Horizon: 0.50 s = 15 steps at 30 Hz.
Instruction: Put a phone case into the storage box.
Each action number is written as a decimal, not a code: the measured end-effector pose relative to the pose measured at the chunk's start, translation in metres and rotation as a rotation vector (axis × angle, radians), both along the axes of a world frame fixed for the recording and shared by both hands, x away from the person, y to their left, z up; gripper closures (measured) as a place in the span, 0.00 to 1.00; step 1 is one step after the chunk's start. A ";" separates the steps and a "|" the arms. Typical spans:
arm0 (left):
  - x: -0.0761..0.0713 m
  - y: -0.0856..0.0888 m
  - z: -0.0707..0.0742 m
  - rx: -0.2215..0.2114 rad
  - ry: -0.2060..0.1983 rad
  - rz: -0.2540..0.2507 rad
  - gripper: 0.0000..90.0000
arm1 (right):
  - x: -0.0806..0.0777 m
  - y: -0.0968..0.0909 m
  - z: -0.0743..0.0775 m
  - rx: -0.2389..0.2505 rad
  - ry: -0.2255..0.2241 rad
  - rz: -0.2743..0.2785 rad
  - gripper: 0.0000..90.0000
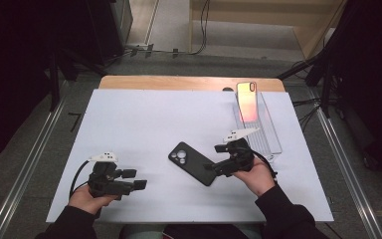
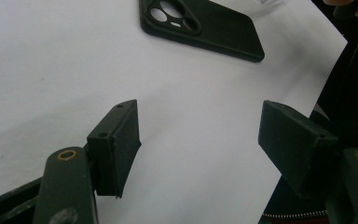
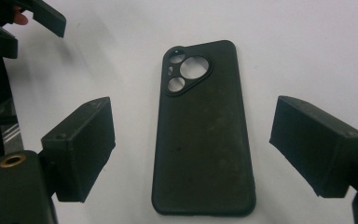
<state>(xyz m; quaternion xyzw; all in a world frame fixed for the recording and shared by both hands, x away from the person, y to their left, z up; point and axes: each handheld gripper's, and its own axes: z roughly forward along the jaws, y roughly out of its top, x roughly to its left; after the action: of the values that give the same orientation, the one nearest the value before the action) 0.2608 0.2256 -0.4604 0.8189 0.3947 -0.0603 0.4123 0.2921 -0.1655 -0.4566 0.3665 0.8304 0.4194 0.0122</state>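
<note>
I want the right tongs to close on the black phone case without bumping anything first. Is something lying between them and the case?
Nothing visible does. The right tongs stand open with the black phone case lying flat on the white sheet between the jaws, apart from both. The clear tray with the pink phone lies farther back.

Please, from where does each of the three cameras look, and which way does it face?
High view: above the person's side, facing forward and down; white sheet, both hands, pink phone in clear tray.
Left gripper view: on the left gripper, looking along its open jaws toward the black phone case.
Right gripper view: on the right gripper, jaws open either side of the case.
All three share the case.
</note>
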 end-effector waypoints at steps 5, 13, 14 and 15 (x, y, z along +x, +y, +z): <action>0.000 0.001 0.000 -0.002 0.001 0.001 0.33 | 0.007 0.006 -0.004 -0.009 0.002 0.005 0.14; -0.001 0.000 0.000 0.000 0.000 -0.004 0.33 | 0.016 0.022 -0.011 -0.025 0.004 0.030 0.14; -0.001 0.000 0.000 -0.001 0.000 -0.003 0.33 | 0.017 0.023 -0.012 -0.029 0.009 0.032 0.14; -0.001 0.000 0.000 -0.001 0.000 -0.002 0.33 | 0.019 0.025 -0.013 -0.032 0.006 0.039 0.14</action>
<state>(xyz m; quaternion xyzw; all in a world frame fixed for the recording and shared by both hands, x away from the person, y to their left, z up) 0.2603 0.2257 -0.4606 0.8190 0.3938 -0.0610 0.4129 0.3107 -0.1405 -0.4693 0.3514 0.8440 0.4051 0.0074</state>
